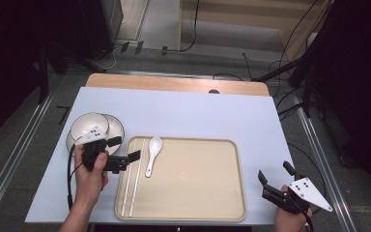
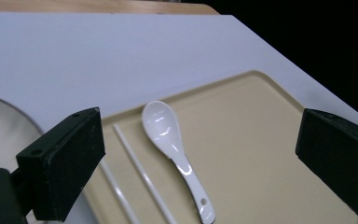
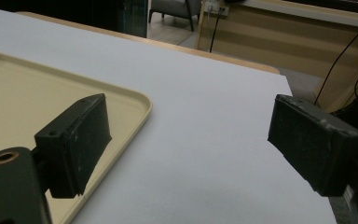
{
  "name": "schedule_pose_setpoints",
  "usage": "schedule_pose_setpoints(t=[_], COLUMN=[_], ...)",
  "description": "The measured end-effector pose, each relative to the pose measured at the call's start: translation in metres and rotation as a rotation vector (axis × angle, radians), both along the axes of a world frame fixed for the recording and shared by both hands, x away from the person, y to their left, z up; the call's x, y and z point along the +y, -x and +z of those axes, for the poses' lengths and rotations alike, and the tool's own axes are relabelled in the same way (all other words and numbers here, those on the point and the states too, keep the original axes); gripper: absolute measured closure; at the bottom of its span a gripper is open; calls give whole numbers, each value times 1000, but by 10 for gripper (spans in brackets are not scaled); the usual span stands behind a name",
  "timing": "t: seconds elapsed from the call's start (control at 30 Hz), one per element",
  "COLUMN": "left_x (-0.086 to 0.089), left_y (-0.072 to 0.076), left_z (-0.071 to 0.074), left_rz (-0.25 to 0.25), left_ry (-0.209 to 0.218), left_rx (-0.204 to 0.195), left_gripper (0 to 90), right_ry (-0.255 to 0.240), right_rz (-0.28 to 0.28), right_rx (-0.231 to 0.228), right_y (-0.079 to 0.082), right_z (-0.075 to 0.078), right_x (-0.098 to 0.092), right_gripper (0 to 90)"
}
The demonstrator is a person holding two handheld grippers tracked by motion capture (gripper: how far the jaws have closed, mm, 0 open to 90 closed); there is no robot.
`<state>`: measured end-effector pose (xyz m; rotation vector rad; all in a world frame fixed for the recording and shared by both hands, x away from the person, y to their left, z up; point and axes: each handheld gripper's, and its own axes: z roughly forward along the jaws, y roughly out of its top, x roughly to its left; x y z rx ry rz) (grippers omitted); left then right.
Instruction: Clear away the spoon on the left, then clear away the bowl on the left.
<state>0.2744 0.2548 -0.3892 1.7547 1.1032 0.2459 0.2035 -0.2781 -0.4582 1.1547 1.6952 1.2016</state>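
Risk: the left tongs (image 1: 123, 149) hang low over the tray's (image 1: 198, 193) left rim; in my judgement a careless sweep could knock the chopsticks (image 1: 131, 180) or the spoon (image 1: 152, 153) askew.
Spoon: lies on the tray, upper left, just right of the chopsticks.
Bowls (image 1: 92, 126): stacked on the bench (image 1: 198, 111), left of the tray.
Left tongs: spread wide, holding nothing.
Right tongs (image 1: 274, 175): spread wide, empty, lower right of the frame, clear of the tray.

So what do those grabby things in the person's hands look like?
Each tool, the left tool and the right tool, is black with two blocky rectangular jaws. On top sits a pale three-cornered plate with black dots. A black cable trails from the left one. No sleeves show.
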Motion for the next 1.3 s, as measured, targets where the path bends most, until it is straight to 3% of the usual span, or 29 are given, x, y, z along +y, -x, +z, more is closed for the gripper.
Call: schedule_pose_setpoints(t=[0.23,0.4,0.83,1.07,1.3], left_x=[26,43,71,93,109], left_y=[-1,-2,-7,-11,-16], left_z=[8,8,9,9,4], left_rz=[69,115,172,237,314], left_ry=[-22,-79,-83,-62,-88], left_rx=[-17,-21,-13,-3,8], left_gripper=[4,4,4,4,4], right_ry=[-1,5,10,8,7], right_rz=[-2,2,9,10,7], right_rx=[-7,-5,-5,-7,-3], right_y=[1,0,0,1,3], right_z=[1,1,1,0,0], right_x=[-1,0,3,1,0], right_gripper=[133,133,134,133,133])
